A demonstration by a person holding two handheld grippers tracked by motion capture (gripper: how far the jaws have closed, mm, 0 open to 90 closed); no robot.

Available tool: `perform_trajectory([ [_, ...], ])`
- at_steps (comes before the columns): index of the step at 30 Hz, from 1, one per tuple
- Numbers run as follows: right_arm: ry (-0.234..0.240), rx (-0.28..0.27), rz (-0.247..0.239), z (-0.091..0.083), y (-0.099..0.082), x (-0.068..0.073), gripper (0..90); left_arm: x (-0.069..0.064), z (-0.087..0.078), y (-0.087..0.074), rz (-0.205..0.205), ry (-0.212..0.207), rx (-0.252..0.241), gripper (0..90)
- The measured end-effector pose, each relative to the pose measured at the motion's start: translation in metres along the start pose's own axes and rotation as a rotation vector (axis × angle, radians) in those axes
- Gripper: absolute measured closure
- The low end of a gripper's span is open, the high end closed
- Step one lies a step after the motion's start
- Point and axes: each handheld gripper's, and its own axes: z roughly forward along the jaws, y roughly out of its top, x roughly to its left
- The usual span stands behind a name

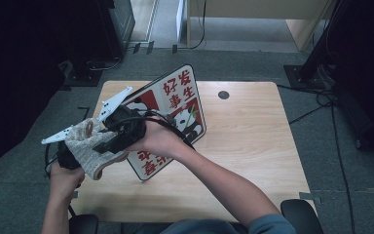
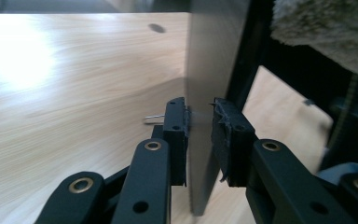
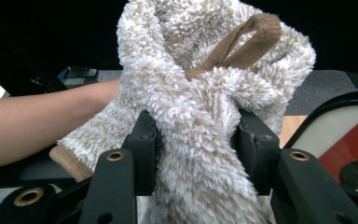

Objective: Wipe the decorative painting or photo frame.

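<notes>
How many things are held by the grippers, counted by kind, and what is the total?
Board: 1, clamped on edge by the left gripper.
Fluffy cloth: 1, clamped by the right gripper.
Total: 2

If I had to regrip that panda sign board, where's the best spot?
Grip the sign board by its thin edge, coming in edge-on as the left gripper does now: it stands tilted on the table, and its flat panel fits between the pads.

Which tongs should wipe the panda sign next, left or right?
Right. The right tongs are already shut on the fluffy cloth beside the sign, while the left tongs clamp the sign's edge, holding it upright.
</notes>
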Motion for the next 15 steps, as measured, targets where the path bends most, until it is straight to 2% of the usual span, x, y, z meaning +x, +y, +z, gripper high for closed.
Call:
perform_trajectory([
  [9, -0.011, -0.010, 0.014, 0.006, 0.012, -0.001, 56.6, 0.009, -0.017, -0.001, -0.024, 0.031, -0.047, 75.8],
  [15, -0.019, 0.000, 0.052, 0.006, 0.006, -0.009, 56.8, 0.010, -0.019, -0.002, -0.023, 0.032, -0.048, 75.9],
])
